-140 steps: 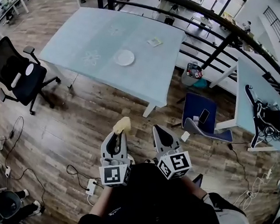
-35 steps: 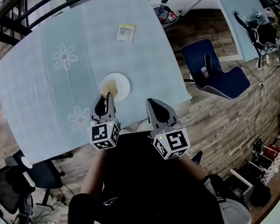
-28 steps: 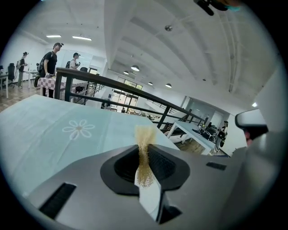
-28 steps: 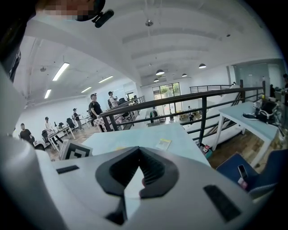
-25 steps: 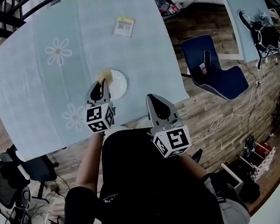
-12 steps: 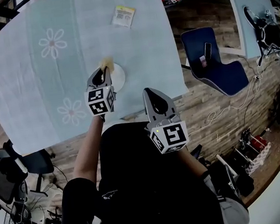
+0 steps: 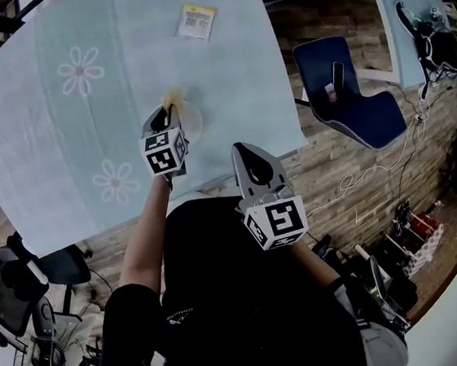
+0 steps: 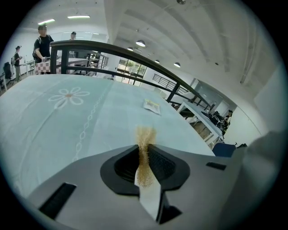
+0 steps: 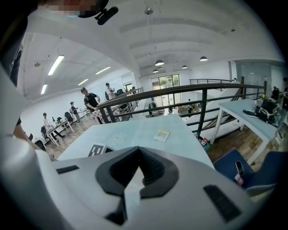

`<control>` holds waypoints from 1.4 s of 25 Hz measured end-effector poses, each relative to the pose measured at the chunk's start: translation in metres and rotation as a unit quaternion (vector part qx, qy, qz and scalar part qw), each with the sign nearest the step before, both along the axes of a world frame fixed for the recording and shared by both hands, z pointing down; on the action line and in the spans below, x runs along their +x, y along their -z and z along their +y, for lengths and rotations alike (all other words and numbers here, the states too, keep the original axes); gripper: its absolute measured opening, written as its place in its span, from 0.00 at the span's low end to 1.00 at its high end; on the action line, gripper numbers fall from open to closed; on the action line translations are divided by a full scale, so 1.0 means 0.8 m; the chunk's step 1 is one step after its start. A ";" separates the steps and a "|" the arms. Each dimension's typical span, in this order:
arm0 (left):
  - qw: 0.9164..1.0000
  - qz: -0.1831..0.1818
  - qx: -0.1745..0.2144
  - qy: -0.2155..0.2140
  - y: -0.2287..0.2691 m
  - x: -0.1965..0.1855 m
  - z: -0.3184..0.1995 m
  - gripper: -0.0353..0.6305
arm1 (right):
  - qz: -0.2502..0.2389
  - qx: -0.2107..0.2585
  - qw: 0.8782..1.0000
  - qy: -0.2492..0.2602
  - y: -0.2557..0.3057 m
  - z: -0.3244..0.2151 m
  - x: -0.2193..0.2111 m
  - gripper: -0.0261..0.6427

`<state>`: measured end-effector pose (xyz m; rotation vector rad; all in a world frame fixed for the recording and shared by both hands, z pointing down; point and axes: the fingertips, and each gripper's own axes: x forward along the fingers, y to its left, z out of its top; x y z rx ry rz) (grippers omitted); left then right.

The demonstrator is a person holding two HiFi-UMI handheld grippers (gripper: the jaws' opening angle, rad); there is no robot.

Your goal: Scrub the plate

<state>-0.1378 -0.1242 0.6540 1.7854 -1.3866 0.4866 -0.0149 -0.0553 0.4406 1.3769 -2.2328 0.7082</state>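
Note:
A small white plate lies on the pale blue flowered table, near its front edge. My left gripper hangs over the plate's left part and hides much of it. It is shut on a yellow sponge, whose frayed tip sticks out past the jaws over the plate's far rim. In the left gripper view the sponge stands pinched upright between the jaws, and the plate is hidden. My right gripper is shut and holds nothing, low in front of my body at the table's edge.
A yellow-and-white packet lies at the far side of the table. A blue seat with a phone on it stands to the right on the wood floor. A black office chair sits at lower left. A dark railing runs beyond the table.
I have walked up to the table from several steps away. Over the last second the left gripper with the sponge has reached forward across the plate. The right gripper has stayed put.

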 end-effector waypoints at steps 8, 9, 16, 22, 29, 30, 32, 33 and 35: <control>1.000 -0.019 -0.005 -0.001 -0.009 -0.007 -0.005 0.15 | -0.001 -0.001 1.000 -0.010 -0.001 0.003 0.003 0.05; 1.000 -0.020 -0.005 -0.001 -0.010 -0.007 -0.004 0.15 | -0.001 0.000 1.000 -0.011 -0.001 0.004 0.004 0.05; 0.999 -0.032 -0.008 -0.001 -0.011 -0.014 0.001 0.15 | -0.001 0.001 1.000 -0.010 -0.001 0.012 0.007 0.05; 0.999 -0.043 -0.010 0.006 -0.012 -0.034 0.009 0.15 | -0.001 0.001 1.000 -0.008 -0.002 0.016 0.006 0.05; 0.999 -0.051 -0.010 0.015 -0.012 -0.055 0.018 0.15 | -0.001 0.003 1.000 0.000 -0.001 0.019 0.002 0.05; 0.998 -0.052 -0.010 0.015 -0.012 -0.056 0.019 0.15 | -0.001 0.003 1.000 0.001 -0.001 0.020 0.002 0.05; 0.998 -0.054 -0.009 0.016 -0.010 -0.059 0.020 0.15 | -0.001 0.004 1.000 0.001 0.000 0.020 0.003 0.05; 0.998 -0.055 -0.009 0.017 -0.010 -0.060 0.020 0.15 | -0.001 0.004 1.000 0.001 0.000 0.021 0.003 0.05; 0.998 -0.057 -0.008 0.020 -0.009 -0.064 0.021 0.15 | -0.001 0.006 1.000 0.002 0.000 0.021 0.003 0.05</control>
